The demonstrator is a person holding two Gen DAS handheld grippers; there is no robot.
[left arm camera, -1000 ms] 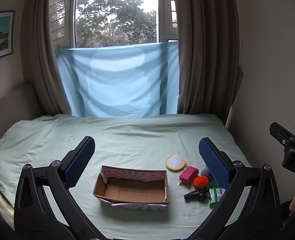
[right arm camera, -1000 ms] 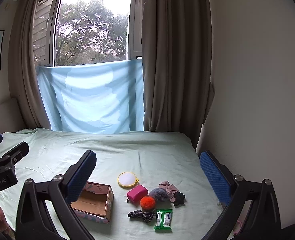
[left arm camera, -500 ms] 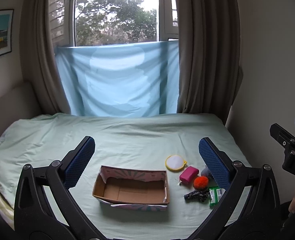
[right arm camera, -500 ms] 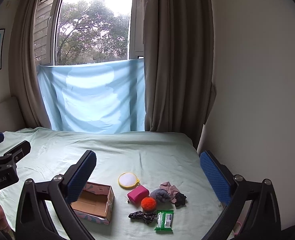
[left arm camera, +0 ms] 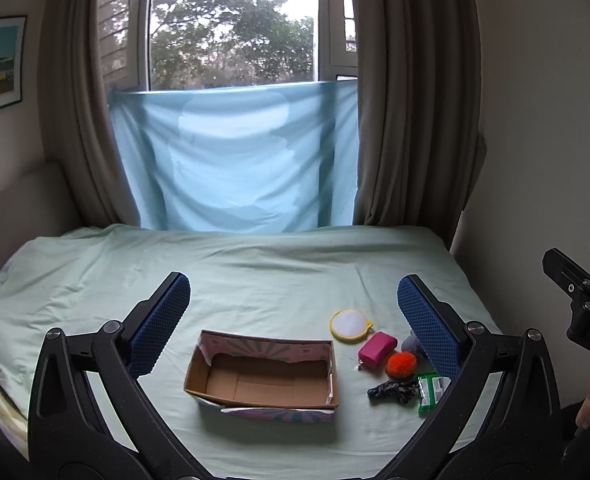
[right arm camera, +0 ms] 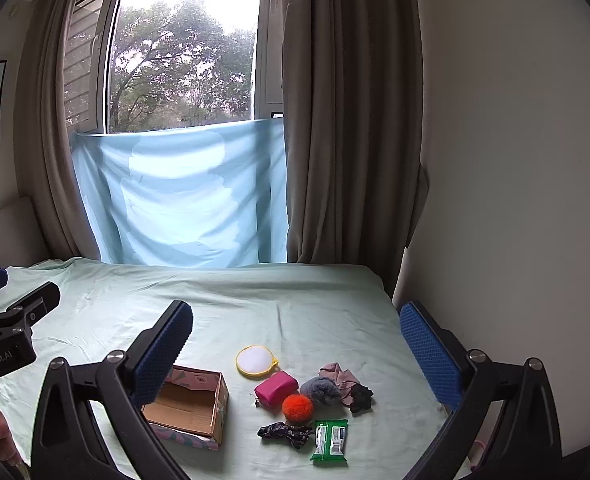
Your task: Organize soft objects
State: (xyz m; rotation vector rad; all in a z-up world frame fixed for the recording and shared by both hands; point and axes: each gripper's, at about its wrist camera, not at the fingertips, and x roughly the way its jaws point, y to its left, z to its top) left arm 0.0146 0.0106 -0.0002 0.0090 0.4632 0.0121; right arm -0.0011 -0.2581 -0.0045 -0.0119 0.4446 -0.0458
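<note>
An open, empty cardboard box (left arm camera: 263,380) (right arm camera: 191,408) sits on the pale green bed sheet. To its right lie a round yellow-rimmed pad (left arm camera: 350,326) (right arm camera: 255,361), a pink pouch (left arm camera: 377,349) (right arm camera: 275,388), an orange pompom (left arm camera: 401,364) (right arm camera: 298,407), a grey fluffy item (right arm camera: 321,389), a pink and black cloth bundle (right arm camera: 349,386), a black scrunchie (left arm camera: 391,391) (right arm camera: 285,433) and a green tissue pack (left arm camera: 430,390) (right arm camera: 330,439). My left gripper (left arm camera: 295,312) is open and empty, above and short of the box. My right gripper (right arm camera: 295,332) is open and empty, above and short of the small items.
The bed (left arm camera: 255,272) runs back to a window with brown curtains (left arm camera: 407,120) and a hung blue sheet (left arm camera: 235,160). A wall (right arm camera: 515,160) borders the bed on the right. A headboard (left arm camera: 11,200) stands at the left.
Both views have drifted very slightly. The objects and both grippers stay as they were.
</note>
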